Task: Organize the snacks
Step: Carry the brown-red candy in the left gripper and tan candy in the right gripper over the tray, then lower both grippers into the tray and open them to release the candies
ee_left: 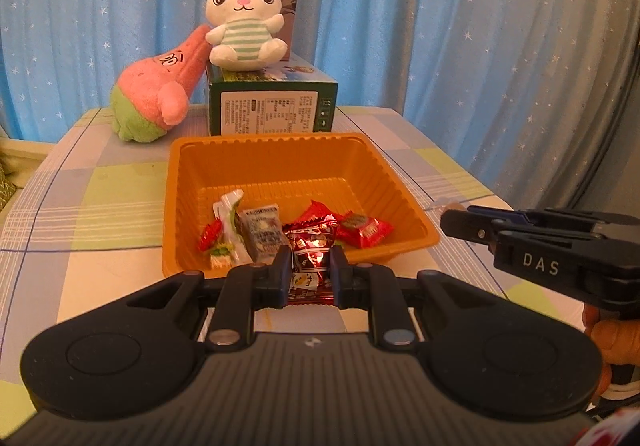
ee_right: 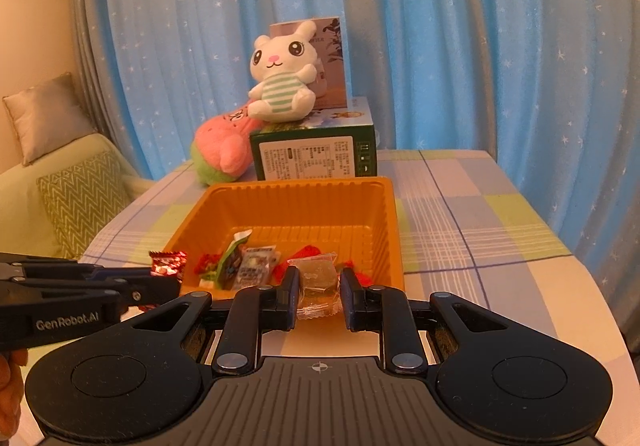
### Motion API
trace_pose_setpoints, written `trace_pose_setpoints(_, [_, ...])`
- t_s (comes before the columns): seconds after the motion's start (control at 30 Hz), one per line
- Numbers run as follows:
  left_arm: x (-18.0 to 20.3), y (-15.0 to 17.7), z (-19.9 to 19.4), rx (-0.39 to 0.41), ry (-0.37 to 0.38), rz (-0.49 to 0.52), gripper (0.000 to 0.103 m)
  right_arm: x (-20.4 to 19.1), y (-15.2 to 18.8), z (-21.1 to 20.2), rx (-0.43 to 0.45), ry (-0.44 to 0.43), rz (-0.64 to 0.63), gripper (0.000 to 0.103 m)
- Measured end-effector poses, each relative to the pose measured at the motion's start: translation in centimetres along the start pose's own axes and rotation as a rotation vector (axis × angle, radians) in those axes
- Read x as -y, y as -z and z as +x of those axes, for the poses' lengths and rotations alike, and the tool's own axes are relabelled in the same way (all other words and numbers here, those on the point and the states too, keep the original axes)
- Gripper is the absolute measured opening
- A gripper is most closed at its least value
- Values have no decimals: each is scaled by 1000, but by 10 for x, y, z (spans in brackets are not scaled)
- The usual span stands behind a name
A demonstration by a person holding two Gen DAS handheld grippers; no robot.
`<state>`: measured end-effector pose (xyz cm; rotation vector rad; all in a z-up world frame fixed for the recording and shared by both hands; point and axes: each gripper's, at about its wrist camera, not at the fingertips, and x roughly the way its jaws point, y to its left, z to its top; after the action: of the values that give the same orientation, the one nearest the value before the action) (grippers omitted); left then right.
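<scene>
An orange plastic tray [ee_left: 280, 162] sits on the checked tablecloth and holds several wrapped snacks [ee_left: 256, 230]. My left gripper [ee_left: 310, 262] is shut on a dark red foil snack packet [ee_left: 310, 270] just at the tray's near rim. It also shows in the right wrist view [ee_right: 160, 282] with the red packet [ee_right: 168, 262] at its tip. My right gripper [ee_right: 319, 286] is shut on a clear-wrapped candy [ee_right: 318, 282] at the tray's [ee_right: 296, 202] near right edge. It shows from the side in the left wrist view [ee_left: 454, 224].
A green box [ee_left: 272, 102] stands right behind the tray with a white plush rabbit [ee_left: 244, 22] on top and a smaller box behind it. A pink and green plush [ee_left: 160, 94] leans at the left. Blue starred curtains hang behind. A sofa with cushions [ee_right: 76, 198] is left of the table.
</scene>
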<state>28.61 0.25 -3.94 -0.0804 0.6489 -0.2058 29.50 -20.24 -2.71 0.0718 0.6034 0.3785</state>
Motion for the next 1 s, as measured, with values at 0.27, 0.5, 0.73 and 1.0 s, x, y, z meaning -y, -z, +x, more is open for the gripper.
trace_pose_setpoints(0.27, [-18, -21, 22, 21, -21, -32, 18, 9, -18, 31, 10, 6, 36, 22])
trace_pose_setpoints(0.5, [-31, -35, 42, 27, -28, -57, 18, 19, -30, 61, 4, 11, 80, 22])
trace_pose_setpoints(0.73, [-40, -42, 62, 10, -29, -77, 18, 21, -34, 86, -12, 14, 70, 22])
trace_pose_setpoints(1.0, [-43, -44, 78, -13, -41, -65, 18, 22, -34, 107, -34, 19, 69, 22])
